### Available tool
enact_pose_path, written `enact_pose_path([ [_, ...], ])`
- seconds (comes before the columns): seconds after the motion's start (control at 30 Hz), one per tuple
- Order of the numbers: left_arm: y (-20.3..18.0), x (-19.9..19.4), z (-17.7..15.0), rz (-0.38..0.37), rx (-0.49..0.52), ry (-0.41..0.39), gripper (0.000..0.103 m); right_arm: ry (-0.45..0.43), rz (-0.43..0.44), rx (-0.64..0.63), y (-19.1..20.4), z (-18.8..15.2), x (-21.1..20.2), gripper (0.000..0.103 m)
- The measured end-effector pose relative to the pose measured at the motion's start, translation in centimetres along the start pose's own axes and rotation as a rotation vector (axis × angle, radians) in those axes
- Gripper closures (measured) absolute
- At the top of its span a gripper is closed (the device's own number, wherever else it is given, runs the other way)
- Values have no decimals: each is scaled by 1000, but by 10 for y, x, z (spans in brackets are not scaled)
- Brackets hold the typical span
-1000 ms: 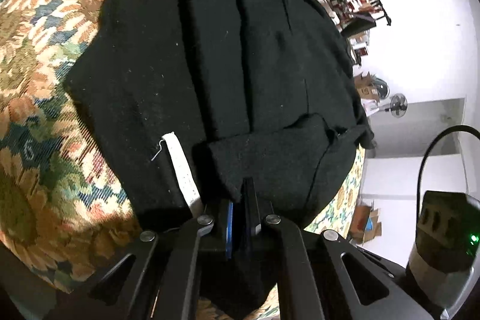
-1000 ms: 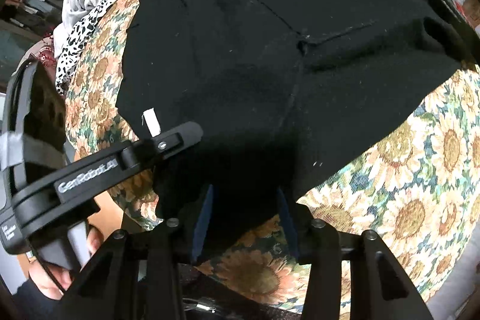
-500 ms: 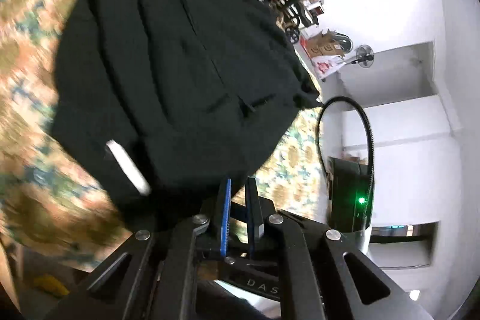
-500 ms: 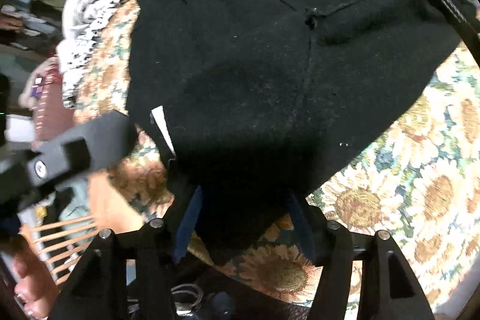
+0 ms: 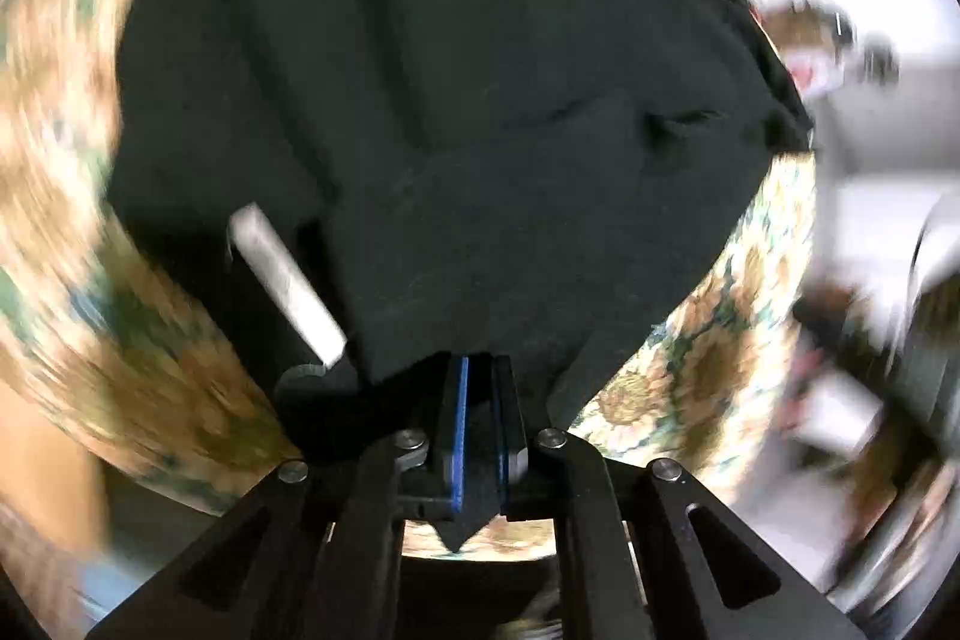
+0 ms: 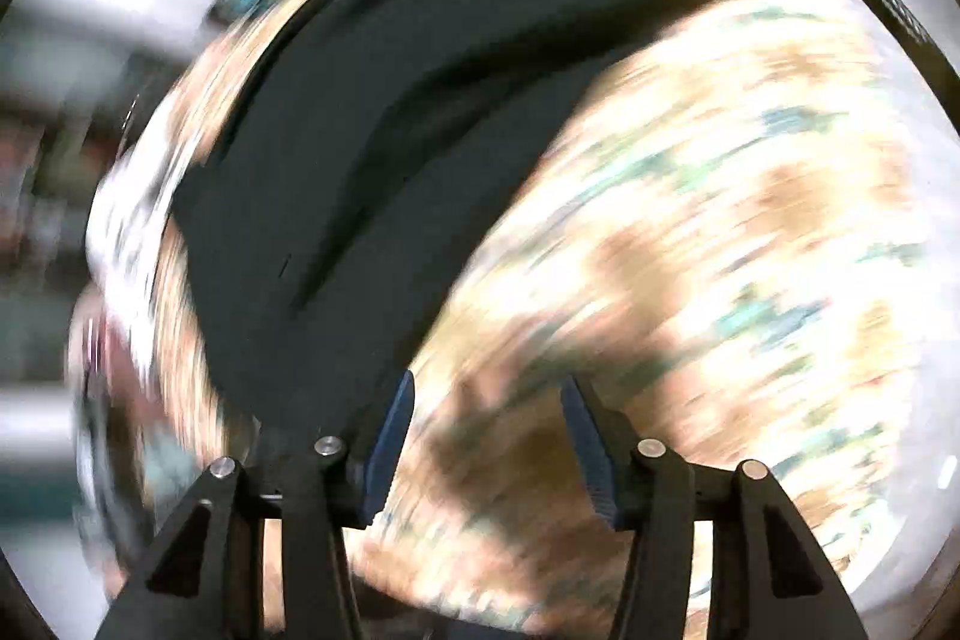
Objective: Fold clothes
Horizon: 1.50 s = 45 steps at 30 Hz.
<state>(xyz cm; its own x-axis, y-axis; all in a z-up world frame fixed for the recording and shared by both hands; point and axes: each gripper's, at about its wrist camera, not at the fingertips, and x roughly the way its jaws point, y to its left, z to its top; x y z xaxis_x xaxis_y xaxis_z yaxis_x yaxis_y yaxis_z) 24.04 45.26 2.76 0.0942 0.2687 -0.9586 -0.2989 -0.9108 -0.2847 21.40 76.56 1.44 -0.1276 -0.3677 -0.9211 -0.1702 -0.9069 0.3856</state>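
Note:
A black garment [image 5: 456, 112] lies on a sunflower-print cloth [image 5: 696, 370], with a white label [image 5: 282, 280] showing at its near left edge. My left gripper [image 5: 478, 370] is shut, pinching the garment's near hem. In the right wrist view, which is heavily blurred, the black garment [image 6: 360, 172] lies to the left. My right gripper [image 6: 486, 418] is open and empty over the sunflower cloth [image 6: 720, 220], just right of the garment's edge.
The cloth's edge drops off close to both grippers. A cluttered room and white wall [image 5: 888, 148] blur past on the right of the left wrist view. A light pile of clothes [image 6: 120, 232] sits beyond the garment's left side.
My right gripper has let go of the garment and swung right, now over bare cloth. My left gripper still pinches the hem and has shifted; both views are motion-blurred.

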Motion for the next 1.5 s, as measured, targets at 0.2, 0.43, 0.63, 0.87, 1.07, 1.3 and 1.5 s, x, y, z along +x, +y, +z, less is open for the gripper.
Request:
enact_pose_path([
  [0.2, -50, 7, 12, 135, 89, 55, 94, -200, 157, 524, -94, 79, -18, 30],
  [0.43, -44, 21, 21, 181, -2, 80, 94, -144, 173, 586, -110, 133, 23, 57],
  [0.63, -26, 32, 30, 149, -98, 121, 94, -228, -137, 413, -88, 149, -16, 98],
  [0.87, -22, 34, 31, 136, -113, 132, 94, -297, -341, 113, -27, 180, -48, 102],
  [1.07, -20, 33, 26, 115, -120, 120, 94, -198, -157, 311, -52, 162, -43, 55],
  [1.3, -15, 32, 23, 79, -123, 113, 94, -153, 80, 529, -100, 131, 5, 67],
  [1.5, -3, 27, 23, 59, -113, 104, 94, -163, 27, 466, -92, 135, 15, 98],
])
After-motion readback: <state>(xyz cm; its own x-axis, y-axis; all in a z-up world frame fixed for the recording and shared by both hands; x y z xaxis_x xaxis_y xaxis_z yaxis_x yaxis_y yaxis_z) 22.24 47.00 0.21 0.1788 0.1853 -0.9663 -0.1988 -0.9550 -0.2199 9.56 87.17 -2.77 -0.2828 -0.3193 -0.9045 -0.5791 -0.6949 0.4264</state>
